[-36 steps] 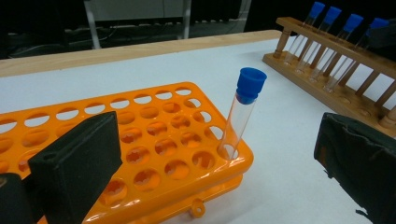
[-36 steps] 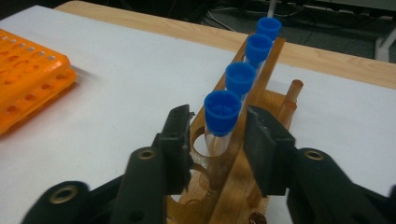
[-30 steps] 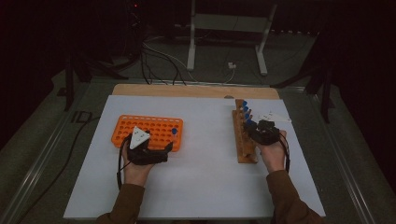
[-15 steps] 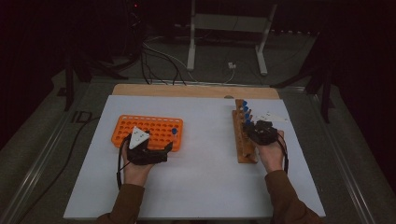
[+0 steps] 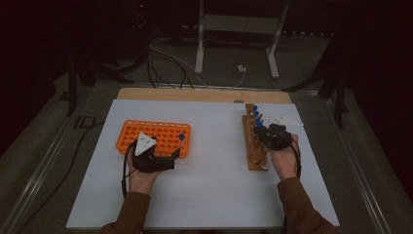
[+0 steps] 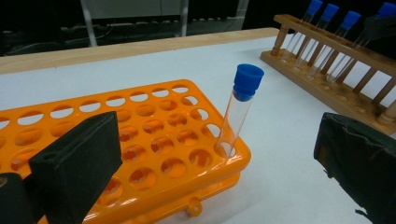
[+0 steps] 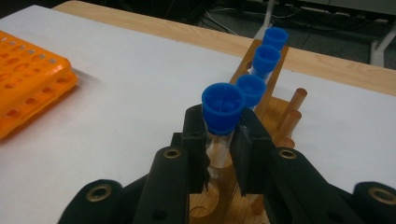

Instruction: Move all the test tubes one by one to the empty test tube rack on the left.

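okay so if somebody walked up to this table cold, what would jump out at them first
Probably the bright orange rack on the left of the white table, with one blue-capped tube standing in a corner hole beside the open left tongs. On the right, the right tongs are clamped on the nearest blue-capped tube in the wooden rack, just below its cap, with three more capped tubes lined up behind it.
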A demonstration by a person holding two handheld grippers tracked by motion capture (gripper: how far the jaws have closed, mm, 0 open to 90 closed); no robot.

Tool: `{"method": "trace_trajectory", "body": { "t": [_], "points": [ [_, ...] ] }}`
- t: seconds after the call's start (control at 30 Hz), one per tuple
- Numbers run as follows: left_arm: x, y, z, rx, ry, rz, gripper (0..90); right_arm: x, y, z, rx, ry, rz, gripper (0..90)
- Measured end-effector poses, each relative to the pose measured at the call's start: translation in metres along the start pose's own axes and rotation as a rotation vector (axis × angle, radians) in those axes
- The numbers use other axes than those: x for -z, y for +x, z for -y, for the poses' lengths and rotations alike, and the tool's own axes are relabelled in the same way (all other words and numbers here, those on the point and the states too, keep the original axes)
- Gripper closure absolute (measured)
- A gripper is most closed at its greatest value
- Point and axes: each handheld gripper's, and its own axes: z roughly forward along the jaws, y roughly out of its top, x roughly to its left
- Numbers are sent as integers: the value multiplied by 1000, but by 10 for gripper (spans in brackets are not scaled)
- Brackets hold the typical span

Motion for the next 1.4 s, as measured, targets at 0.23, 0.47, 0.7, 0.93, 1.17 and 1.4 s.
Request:
{"method": "trace_trajectory", "body": {
  "t": [0.23, 0.47, 0.7, 0.93, 1.17, 1.4],
  "points": [
    [0, -1, 0, -3, 2, 6, 15, 7, -1, -4, -3, -6, 5, 767],
    [0, -1, 0, -5, 2, 8, 15, 17, -2, -15, 6, -24, 4, 767],
    [1, -2, -1, -7, -7, 2, 17, 33, -1, -28, 23, -57, 6, 767],
    [1, -4, -2, -17, -10, 0, 17, 48, 5, -41, 52, -93, -8, 767],
    [2, -11, -6, -46, -16, 5, 19, 52, 17, -45, 67, -111, -56, 767],
    [5, -21, -14, -63, -29, 31, 57, 49, 31, -46, 74, -98, -115, 767]
  ]
}}
